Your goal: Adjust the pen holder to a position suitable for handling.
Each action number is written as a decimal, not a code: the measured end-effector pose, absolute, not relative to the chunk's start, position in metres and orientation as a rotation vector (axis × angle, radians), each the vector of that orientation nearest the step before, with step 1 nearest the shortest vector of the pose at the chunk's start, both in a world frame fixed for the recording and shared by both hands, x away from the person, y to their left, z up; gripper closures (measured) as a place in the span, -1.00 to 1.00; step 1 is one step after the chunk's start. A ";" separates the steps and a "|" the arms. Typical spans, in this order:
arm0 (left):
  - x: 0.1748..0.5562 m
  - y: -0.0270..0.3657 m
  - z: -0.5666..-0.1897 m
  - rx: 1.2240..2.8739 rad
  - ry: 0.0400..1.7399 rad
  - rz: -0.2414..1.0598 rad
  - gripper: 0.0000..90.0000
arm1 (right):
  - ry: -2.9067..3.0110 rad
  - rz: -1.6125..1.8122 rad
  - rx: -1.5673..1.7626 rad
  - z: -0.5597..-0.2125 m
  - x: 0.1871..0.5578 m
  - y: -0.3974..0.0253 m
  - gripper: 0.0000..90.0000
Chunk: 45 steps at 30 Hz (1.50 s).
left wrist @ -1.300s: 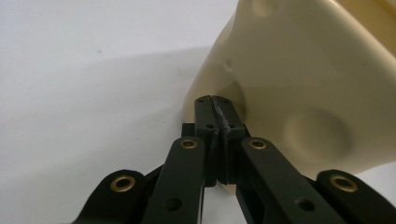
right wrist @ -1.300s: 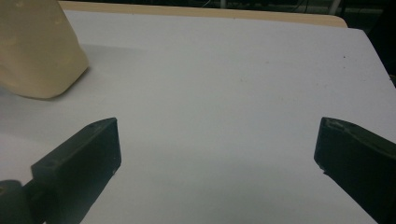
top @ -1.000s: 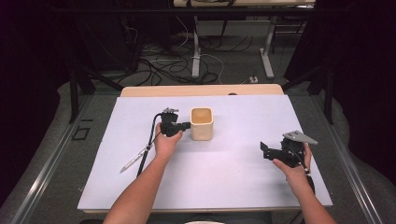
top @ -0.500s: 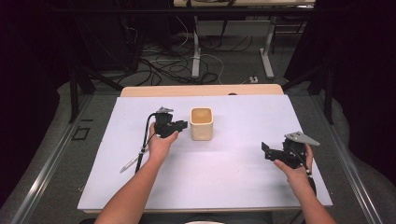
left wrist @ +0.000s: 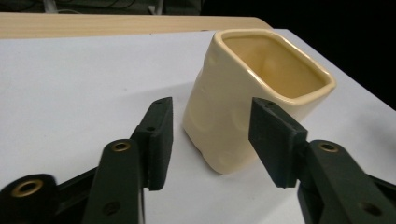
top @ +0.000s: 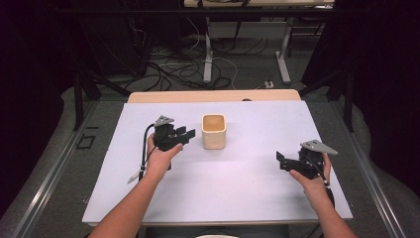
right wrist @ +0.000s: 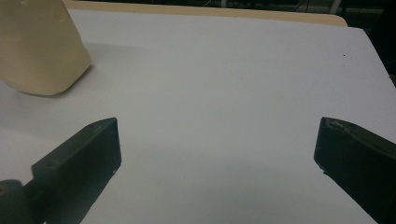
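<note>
A cream, square-mouthed cup [top: 214,131] stands upright and empty at the middle of the white table top [top: 247,188]. My left gripper [top: 187,135] is just left of it, open, jaws pointing at the cup with a small gap. In the left gripper view the cup [left wrist: 243,107] sits just beyond my open left gripper [left wrist: 212,105], touching neither pad. My right gripper [top: 280,159] is held open near the right edge, well away from the cup. In the right gripper view the right gripper [right wrist: 218,126] spans bare table, with the cup [right wrist: 39,46] at the upper left.
A wooden strip [top: 213,95] borders the table's far edge. A black cable [top: 145,148] trails from the left gripper past a thin pale object [top: 133,176] lying by the left forearm. Cables and desk legs [top: 208,49] crowd the floor beyond.
My left gripper has drawn back to the left and slightly toward the person, away from the cup. The right gripper has barely moved.
</note>
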<state>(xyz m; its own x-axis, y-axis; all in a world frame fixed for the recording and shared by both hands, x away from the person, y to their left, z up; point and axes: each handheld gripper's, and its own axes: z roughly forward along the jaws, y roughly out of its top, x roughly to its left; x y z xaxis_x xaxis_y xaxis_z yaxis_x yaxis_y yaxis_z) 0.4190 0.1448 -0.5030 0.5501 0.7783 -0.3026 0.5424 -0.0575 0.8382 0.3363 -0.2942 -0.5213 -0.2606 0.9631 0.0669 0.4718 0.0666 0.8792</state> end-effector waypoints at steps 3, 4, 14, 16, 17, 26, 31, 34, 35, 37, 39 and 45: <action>0.413 0.151 -0.500 1.724 1.089 0.291 -0.02 | 1.789 1.135 1.432 -0.521 0.336 -0.294 -0.99; 0.413 0.151 -0.500 1.724 1.089 0.291 -0.05 | 1.790 1.133 1.426 -0.521 0.336 -0.294 -0.99; 0.394 0.171 -0.497 1.741 1.035 0.358 -0.32 | 1.784 1.127 1.441 -0.521 0.333 -0.294 -0.99; 0.390 0.175 -0.496 1.748 1.033 0.365 -0.32 | 1.780 1.133 1.444 -0.521 0.334 -0.294 -0.99; 0.388 0.177 -0.496 1.747 1.036 0.376 -0.32 | 1.780 1.133 1.444 -0.521 0.334 -0.294 -0.99; 0.369 0.188 -0.494 1.778 1.030 0.370 -0.42 | 1.785 1.139 1.434 -0.520 0.333 -0.294 -0.99; 0.359 0.196 -0.493 1.821 0.994 0.412 -0.54 | 1.790 1.130 1.434 -0.519 0.333 -0.294 -0.99; 0.355 0.204 -0.495 1.826 0.991 0.439 -0.65 | 1.786 1.128 1.421 -0.520 0.333 -0.294 -0.99; 0.354 0.206 -0.496 1.821 1.001 0.440 -0.66 | 1.787 1.129 1.421 -0.520 0.333 -0.294 -0.99; 0.352 0.212 -0.497 1.821 1.008 0.454 -0.69 | 1.787 1.130 1.424 -0.520 0.333 -0.293 -0.99; 0.351 0.217 -0.498 1.809 1.021 0.463 -0.80 | 1.791 1.136 1.429 -0.520 0.333 -0.292 -0.99; 0.350 0.240 -0.502 1.824 1.089 0.529 -0.84 | 1.796 1.135 1.425 -0.520 0.333 -0.292 -0.99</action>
<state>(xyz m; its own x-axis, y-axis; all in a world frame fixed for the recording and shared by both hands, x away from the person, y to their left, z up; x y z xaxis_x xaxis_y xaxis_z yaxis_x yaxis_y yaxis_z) 0.3496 0.2401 -0.5018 0.5169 0.8516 -0.0872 0.4578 -0.1889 0.8687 0.3327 -0.2919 -0.5196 -0.2652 0.9619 0.0666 0.4730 0.0696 0.8783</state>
